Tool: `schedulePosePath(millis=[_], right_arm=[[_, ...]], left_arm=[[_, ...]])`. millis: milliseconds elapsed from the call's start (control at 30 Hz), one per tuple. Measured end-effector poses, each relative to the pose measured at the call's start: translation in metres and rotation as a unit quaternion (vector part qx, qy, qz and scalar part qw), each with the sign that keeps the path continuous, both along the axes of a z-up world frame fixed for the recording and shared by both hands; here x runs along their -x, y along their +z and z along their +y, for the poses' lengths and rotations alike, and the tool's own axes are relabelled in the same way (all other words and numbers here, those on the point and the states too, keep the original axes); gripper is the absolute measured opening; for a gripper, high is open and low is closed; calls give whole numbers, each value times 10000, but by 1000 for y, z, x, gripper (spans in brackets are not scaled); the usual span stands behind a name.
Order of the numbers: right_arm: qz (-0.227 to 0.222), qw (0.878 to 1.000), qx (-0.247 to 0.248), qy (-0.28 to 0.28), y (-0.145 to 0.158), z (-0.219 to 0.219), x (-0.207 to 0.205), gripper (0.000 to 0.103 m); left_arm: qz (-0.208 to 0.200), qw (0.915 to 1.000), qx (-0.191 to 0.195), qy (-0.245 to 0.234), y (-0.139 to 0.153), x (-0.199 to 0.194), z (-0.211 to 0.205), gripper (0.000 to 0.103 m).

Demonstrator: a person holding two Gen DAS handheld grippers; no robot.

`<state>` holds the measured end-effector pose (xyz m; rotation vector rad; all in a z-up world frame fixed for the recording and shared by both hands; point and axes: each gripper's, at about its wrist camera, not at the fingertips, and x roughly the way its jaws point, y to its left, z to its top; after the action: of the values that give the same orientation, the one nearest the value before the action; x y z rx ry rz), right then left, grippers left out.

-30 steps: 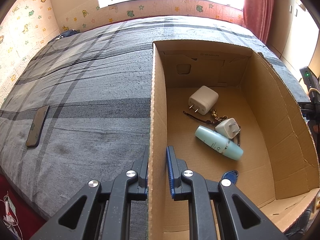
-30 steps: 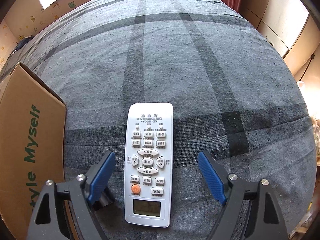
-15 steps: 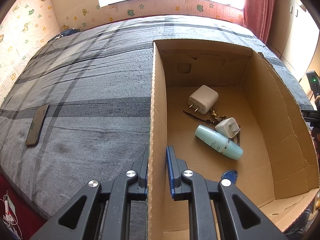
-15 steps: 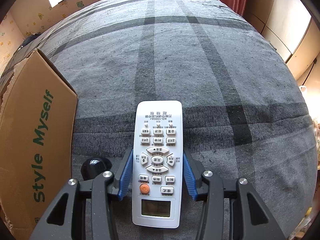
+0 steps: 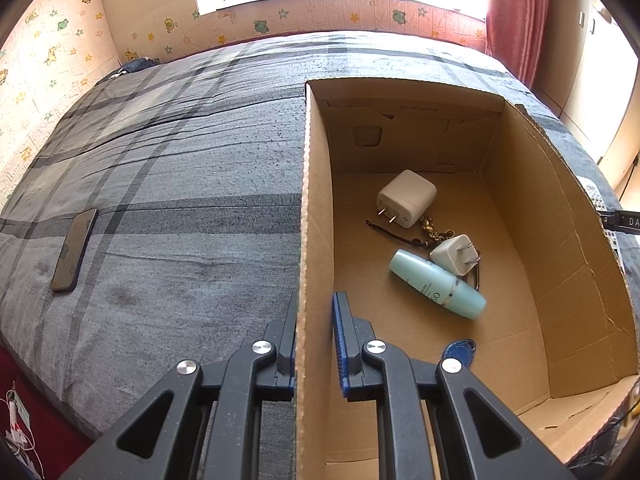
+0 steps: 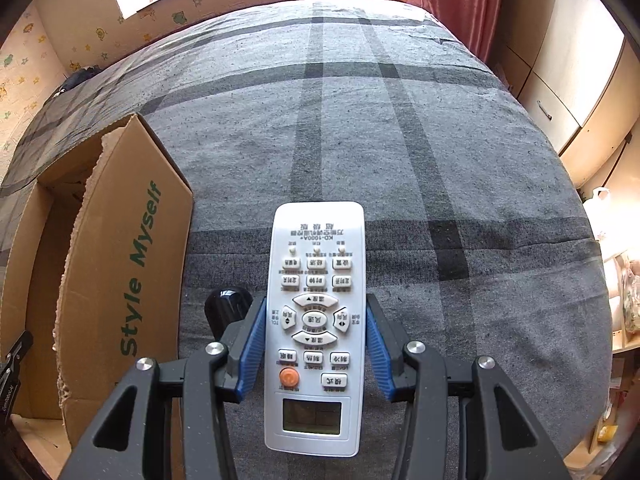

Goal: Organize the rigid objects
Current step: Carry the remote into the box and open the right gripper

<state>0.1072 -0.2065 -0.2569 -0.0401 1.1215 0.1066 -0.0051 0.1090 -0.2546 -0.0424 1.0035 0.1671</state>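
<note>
My right gripper (image 6: 316,336) is shut on a white remote control (image 6: 316,280), lifted above the grey plaid bed. The open cardboard box (image 6: 120,240) stands to its left. My left gripper (image 5: 316,336) is shut on the box's left wall (image 5: 312,208), one finger outside and one inside. Inside the box lie a large white charger (image 5: 406,198), a small white plug (image 5: 454,254), a teal bottle (image 5: 436,284), a keychain cord (image 5: 400,234) and a blue key fob (image 5: 460,350).
A dark phone (image 5: 74,250) lies on the bed left of the box. A black round object (image 6: 226,308) sits on the bed beside the right gripper's left finger. A red curtain (image 5: 516,20) and cupboards (image 6: 568,92) stand at the right.
My right gripper closed on the remote and raised it off the bed, so the box's opening has come into its view. The left gripper kept its hold on the box wall.
</note>
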Motion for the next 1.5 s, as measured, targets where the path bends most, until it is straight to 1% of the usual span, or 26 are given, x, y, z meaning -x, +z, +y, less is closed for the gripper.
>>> schedulePosePath(millis=[200, 433, 567, 700, 967, 1200, 1367, 1500], right_arm=[[-94, 9997, -39, 214, 35, 13, 5, 49], [-317, 9977, 1, 603, 74, 45, 7, 49], [-405, 9958, -23, 816, 87, 66, 8, 49], [-396, 9937, -93, 1045, 92, 87, 10, 49], [-252, 9878, -160, 1527, 85, 138, 12, 49], [-36, 9853, -142, 1705, 69, 168, 5, 49], [186, 9852, 14, 1705, 48, 185, -7, 49], [333, 9838, 255, 1744, 30, 198, -13, 49]], left_arm=[[15, 10000, 26, -11, 0, -1, 1, 15], [14, 10000, 44, -20, 0, -1, 1, 15], [9, 10000, 47, -24, 0, -1, 1, 15], [5, 10000, 82, -13, 0, -1, 2, 15], [34, 9999, 110, -9, -1, -1, 2, 15], [28, 9999, 117, -18, -2, -1, 3, 15], [24, 9999, 128, -20, -1, -1, 3, 14], [19, 9999, 137, -16, -1, -1, 2, 14]])
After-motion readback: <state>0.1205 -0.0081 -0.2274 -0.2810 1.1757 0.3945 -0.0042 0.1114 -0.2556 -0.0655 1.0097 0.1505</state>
